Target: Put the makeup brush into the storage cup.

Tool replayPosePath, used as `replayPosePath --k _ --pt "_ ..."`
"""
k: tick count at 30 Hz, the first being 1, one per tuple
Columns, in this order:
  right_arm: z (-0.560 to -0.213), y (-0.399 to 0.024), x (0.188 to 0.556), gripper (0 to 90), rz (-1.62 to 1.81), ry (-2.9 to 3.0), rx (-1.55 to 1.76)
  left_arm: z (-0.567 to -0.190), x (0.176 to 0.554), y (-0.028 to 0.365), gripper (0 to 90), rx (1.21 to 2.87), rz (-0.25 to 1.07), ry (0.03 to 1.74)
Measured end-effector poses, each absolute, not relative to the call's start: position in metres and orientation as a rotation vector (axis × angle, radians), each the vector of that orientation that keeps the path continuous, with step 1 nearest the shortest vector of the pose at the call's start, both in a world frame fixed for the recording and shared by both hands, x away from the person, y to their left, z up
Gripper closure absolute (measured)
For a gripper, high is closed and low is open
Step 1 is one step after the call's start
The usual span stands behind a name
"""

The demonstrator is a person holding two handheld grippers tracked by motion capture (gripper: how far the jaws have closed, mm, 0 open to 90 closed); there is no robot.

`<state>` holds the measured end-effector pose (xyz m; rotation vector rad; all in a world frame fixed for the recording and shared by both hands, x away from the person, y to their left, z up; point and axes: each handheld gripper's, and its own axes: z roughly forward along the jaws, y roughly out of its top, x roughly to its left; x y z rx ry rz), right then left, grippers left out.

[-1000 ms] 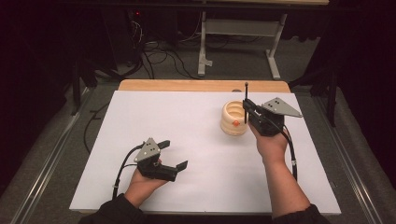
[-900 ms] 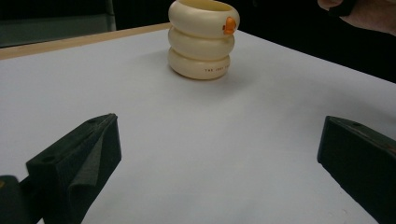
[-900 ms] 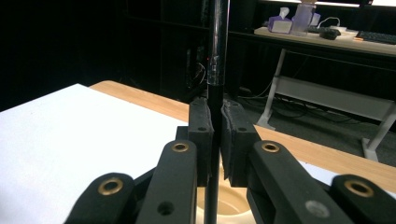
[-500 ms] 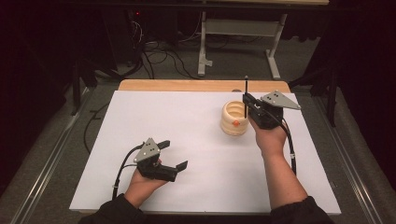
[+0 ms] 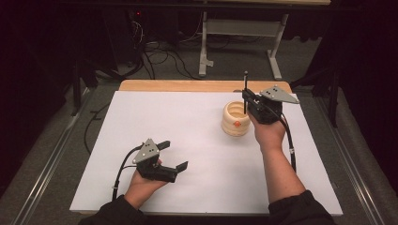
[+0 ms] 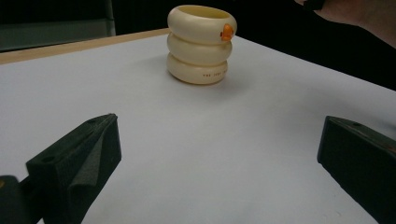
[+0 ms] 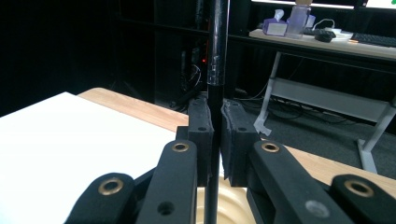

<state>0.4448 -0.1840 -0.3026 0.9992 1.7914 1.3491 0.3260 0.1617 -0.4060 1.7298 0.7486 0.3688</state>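
A cream holder [image 5: 234,119] made of three stacked rings, with an orange dot on its side, stands on the white table top [image 5: 187,122] right of the middle. My right gripper [image 5: 248,101] is shut on a thin black pen [image 5: 245,91] and holds it upright beside the holder's right rim. In the right gripper view the pen [image 7: 218,46] runs between the shut pads [image 7: 201,135], and its lower end drops toward the holder's opening [image 7: 233,205]. My left gripper [image 5: 174,154] rests near the front left, open and with nothing in it. In the left gripper view the holder [image 6: 201,44] stands ahead.
A wooden strip [image 5: 187,86] runs along the table's far edge. Behind it are a white desk frame [image 5: 244,28] and cables on the floor [image 5: 159,54]. The right forearm [image 5: 281,173] lies over the table's front right part.
My right gripper has risen a little with the pen, so the pen's top sits higher in the high view. The left gripper and the holder have not moved.
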Motion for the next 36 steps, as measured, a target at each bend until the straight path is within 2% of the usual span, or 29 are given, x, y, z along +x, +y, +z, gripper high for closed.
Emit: replayPosePath --k 36 --pt "-0.333 -0.18 0.466 86.0 1.328 1.825 1.088 -0.405 0.326 0.164 0.1 1.719 0.367 0.751"
